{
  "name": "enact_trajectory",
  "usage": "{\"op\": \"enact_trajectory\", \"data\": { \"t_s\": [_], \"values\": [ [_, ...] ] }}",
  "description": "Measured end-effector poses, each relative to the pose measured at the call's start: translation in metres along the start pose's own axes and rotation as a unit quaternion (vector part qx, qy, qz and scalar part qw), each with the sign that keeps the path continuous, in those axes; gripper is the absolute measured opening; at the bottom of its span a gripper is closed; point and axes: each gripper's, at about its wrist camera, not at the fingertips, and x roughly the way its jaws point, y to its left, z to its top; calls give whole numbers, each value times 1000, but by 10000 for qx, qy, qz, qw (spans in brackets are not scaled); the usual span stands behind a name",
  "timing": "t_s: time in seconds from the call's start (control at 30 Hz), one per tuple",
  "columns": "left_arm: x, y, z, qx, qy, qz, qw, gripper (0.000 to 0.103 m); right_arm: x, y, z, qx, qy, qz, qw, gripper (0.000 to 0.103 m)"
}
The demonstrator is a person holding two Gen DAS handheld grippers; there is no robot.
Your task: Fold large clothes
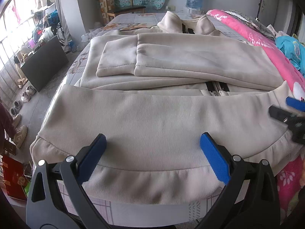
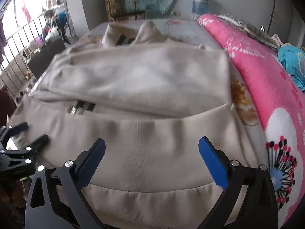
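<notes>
The left gripper (image 1: 152,148) hangs over the near hem, jaws wide apart and empty. The beige jacket (image 1: 164,118) lies flat on the bed (image 1: 133,19), sleeves folded across, collar pointing away, long axis running away from the cameras. The right gripper (image 2: 151,156) likewise stands spread, gripping nothing.

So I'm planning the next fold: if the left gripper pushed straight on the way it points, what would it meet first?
Most likely the beige jacket: the open left gripper angles down at its hem band, with nothing between.
</notes>
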Motion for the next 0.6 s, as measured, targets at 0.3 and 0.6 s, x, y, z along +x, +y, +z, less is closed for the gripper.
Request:
{"op": "enact_trajectory", "data": {
  "t_s": [0.3,0.6],
  "values": [
    [0,0,0,5,10,0,10000,96,7,-2,-5,25,88,-71,9999,97],
    [2,1,0,-13,40,8,10000,96,8,-3,-6,85,128,-53,9999,97]
  ]
}}
